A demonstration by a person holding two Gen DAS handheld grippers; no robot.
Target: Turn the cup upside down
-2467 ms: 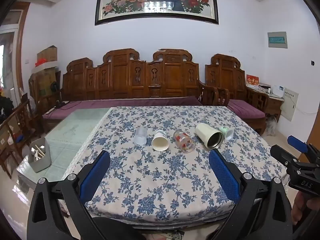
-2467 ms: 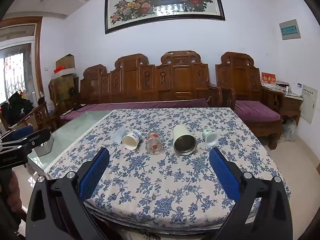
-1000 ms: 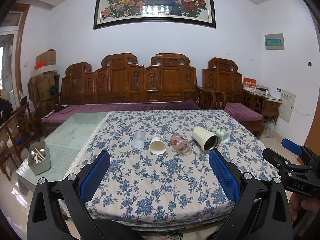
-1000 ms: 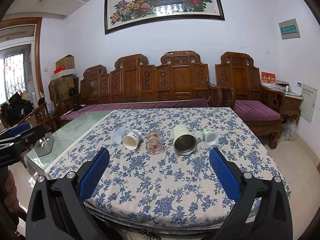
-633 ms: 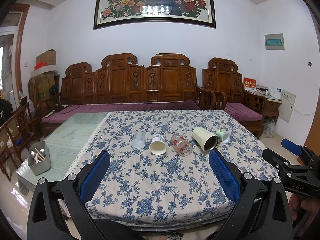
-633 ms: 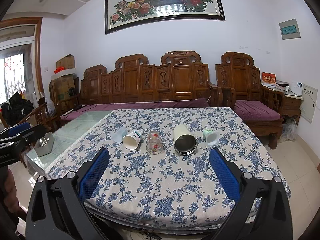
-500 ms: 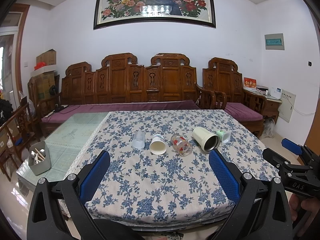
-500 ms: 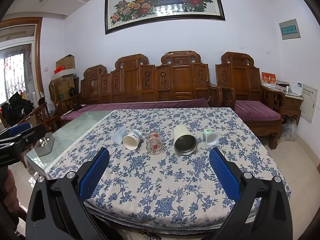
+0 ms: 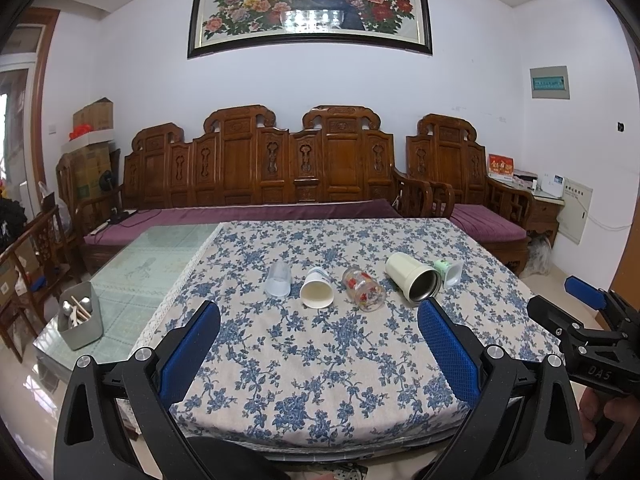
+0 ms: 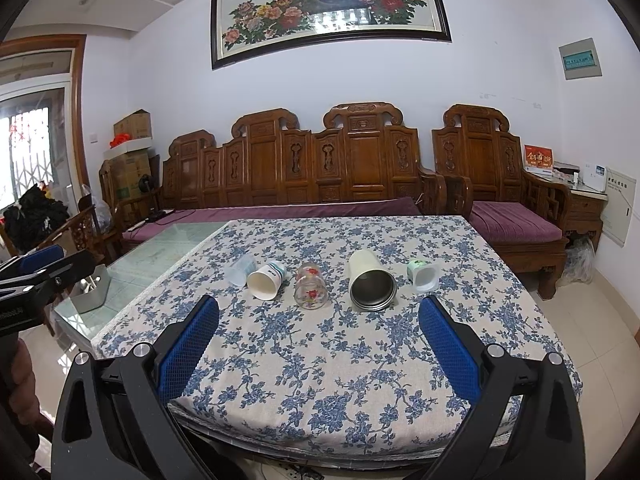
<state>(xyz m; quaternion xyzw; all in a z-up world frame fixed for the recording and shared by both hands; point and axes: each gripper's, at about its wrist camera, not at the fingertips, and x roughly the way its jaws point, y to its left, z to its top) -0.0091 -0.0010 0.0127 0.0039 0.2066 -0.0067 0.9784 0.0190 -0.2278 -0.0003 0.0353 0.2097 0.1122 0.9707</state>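
Observation:
Several cups lie on their sides in a row on the floral tablecloth [image 9: 320, 344]: a clear plastic cup [image 9: 278, 278], a white paper cup [image 9: 316, 293], a flowered glass [image 9: 363, 289], a cream steel tumbler [image 9: 412, 281] and a small green-white cup [image 9: 451, 272]. The right wrist view shows the same row: clear cup [image 10: 241, 270], paper cup [image 10: 267, 279], glass [image 10: 311, 285], tumbler [image 10: 370, 280], small cup [image 10: 421, 274]. My left gripper [image 9: 318, 322] and right gripper [image 10: 318, 320] are both open and empty, held back over the table's near edge.
A metal box of utensils [image 9: 79, 321] stands on the bare glass part of the table [image 9: 160, 256] at left. A carved wooden sofa [image 9: 280, 172] lines the far wall. The right gripper shows at the right edge of the left view [image 9: 588, 336].
Both grippers have stayed nearly still for the last second; earlier the left one pulled back a little from the table. The cups have not moved.

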